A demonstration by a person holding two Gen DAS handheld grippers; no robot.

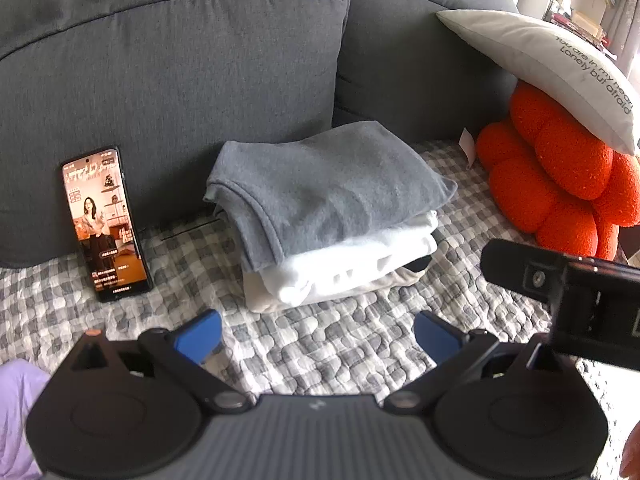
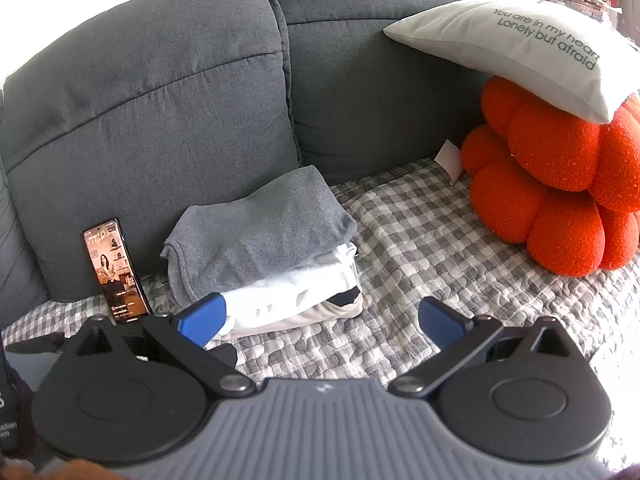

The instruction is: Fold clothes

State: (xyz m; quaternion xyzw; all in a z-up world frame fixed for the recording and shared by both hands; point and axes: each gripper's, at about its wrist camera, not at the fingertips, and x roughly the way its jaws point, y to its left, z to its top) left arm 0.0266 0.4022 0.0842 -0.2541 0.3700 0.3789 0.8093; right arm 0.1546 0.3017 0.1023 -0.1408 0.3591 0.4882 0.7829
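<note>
Neatly stacked, the folded clothes (image 1: 328, 216) rest on the checked sofa cover (image 1: 360, 340) toward its back edge, beside a propped phone (image 1: 105, 224). Left gripper (image 1: 316, 336) and right gripper (image 2: 322, 320) hover spread, empty; next garment should be laid flat first.

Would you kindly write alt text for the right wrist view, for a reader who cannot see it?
A folded stack of clothes, grey garment on top of white ones, sits on a checkered sofa cover just beyond the open, empty jaws of the right gripper. A lit phone leans against the grey back cushion at left; an orange cushion under a white pillow sits at right.
</note>
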